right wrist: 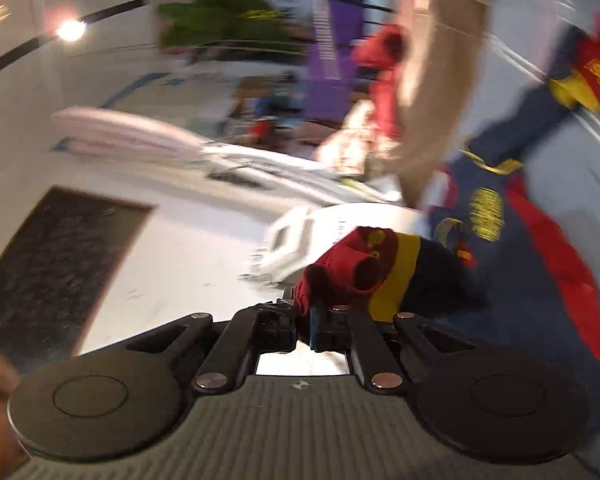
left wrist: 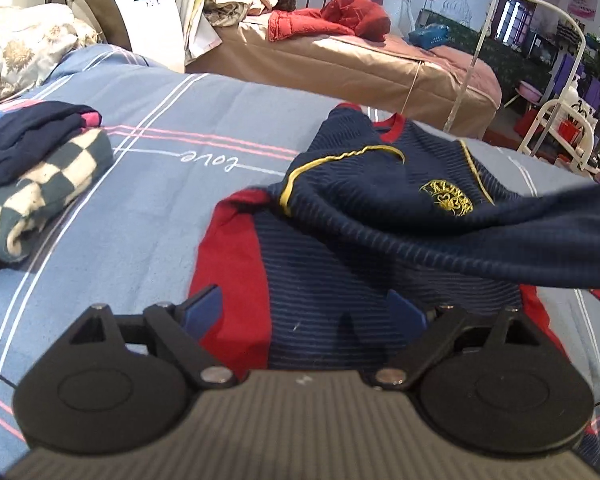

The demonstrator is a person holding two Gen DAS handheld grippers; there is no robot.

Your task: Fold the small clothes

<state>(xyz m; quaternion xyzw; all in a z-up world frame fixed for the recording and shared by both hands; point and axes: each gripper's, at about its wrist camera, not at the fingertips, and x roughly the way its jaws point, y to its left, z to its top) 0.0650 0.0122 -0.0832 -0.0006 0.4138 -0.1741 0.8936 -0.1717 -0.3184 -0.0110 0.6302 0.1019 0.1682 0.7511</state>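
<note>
Sweater (left wrist: pixel 340 248): navy striped knit with red sleeves and a yellow crest, centre to right of the left wrist frame, lying on the blue striped bedsheet (left wrist: pixel 140 208); one part lifted across the right edge.
Left gripper (left wrist: pixel 304 312): fingers spread apart over the sweater's lower body, gripping nothing.
Right gripper (right wrist: pixel 306 316): fingers clamped on the red and yellow sleeve cuff (right wrist: pixel 364 268), centre frame; view blurred.
Folded clothes (left wrist: pixel 32 176): checked and navy pile, left edge.

The left gripper (left wrist: pixel 304 312) hovers with its jaws wide apart over a navy sweater (left wrist: pixel 380 240) with red sleeves, lying on a blue striped sheet (left wrist: pixel 160 160). One navy sleeve (left wrist: pixel 540 232) is lifted across it. Folded clothes (left wrist: pixel 40 176) sit near the left edge.
</note>
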